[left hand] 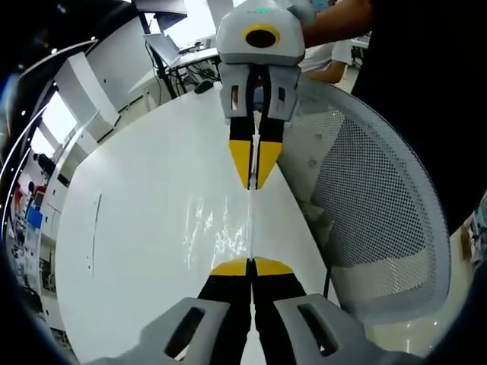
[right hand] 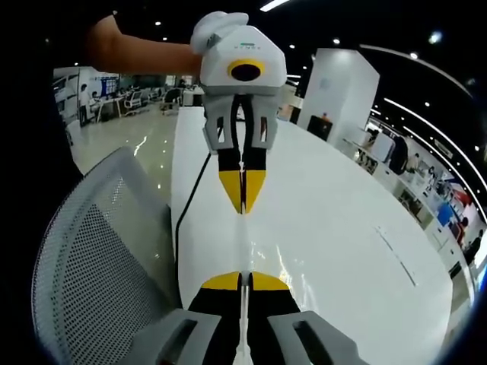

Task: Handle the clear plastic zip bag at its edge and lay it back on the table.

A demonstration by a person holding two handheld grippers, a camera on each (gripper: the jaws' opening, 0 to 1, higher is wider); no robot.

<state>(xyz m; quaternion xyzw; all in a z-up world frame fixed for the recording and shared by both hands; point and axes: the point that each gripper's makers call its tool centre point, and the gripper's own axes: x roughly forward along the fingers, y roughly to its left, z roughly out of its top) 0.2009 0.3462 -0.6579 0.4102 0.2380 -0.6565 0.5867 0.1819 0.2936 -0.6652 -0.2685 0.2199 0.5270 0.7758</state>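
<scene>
A clear zip bag (left hand: 228, 228) is stretched above the white desk (left hand: 129, 228) between the left gripper (left hand: 251, 266) and right gripper (left hand: 254, 179), both clamped on its edge, and could be torn if pulled tighter.

A white table (left hand: 137, 228) spreads below me, a grey mesh chair (left hand: 380, 220) at the frame's right, desks upper left.
</scene>
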